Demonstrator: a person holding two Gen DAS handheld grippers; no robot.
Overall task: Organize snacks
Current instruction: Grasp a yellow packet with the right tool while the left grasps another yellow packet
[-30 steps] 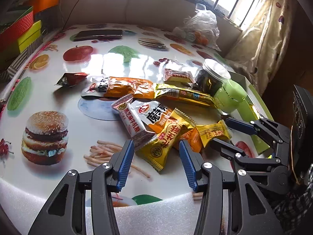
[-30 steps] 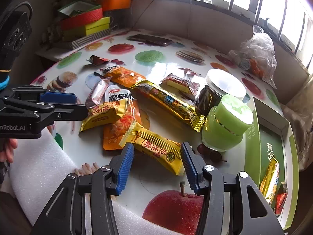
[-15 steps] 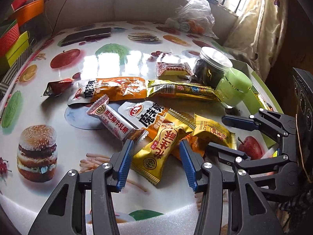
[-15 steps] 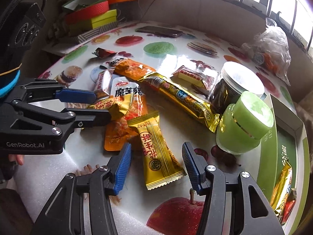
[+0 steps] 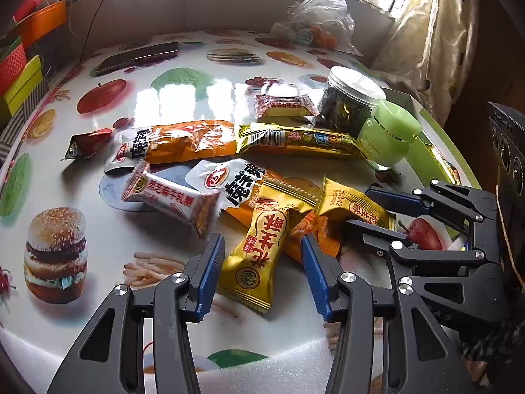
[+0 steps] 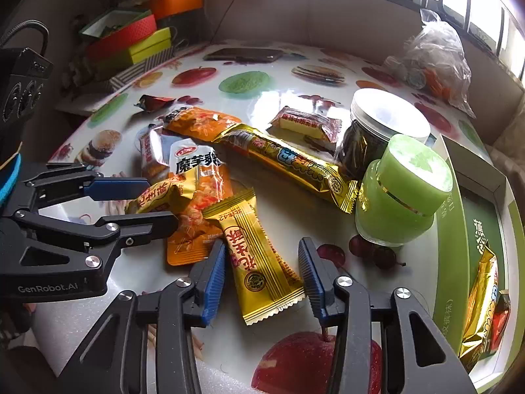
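A heap of snack packets lies on the printed table. My left gripper (image 5: 262, 269) is open, its jaws on either side of a yellow peanut-candy packet (image 5: 262, 249). My right gripper (image 6: 262, 272) is open around a second yellow peanut-candy packet (image 6: 259, 262), which also shows in the left wrist view (image 5: 354, 203). Behind lie an orange konjac pouch (image 5: 183, 146), a long gold bar packet (image 6: 288, 164), a white-and-red bar (image 5: 167, 197) and a small red-and-white packet (image 6: 305, 123). A green box (image 6: 449, 256) at the right holds a few packets.
A green jar (image 6: 403, 193) and a dark jar with a white lid (image 6: 377, 131) stand beside the box. A small red wrapper (image 5: 85, 144), a phone (image 5: 137, 57) and a clear plastic bag (image 5: 315, 29) lie farther back. Stacked boxes (image 6: 131, 42) stand at the far left.
Both grippers have moved forward and lower toward the heap. Each now straddles a yellow packet that lay ahead of it before. Jaws stay open.
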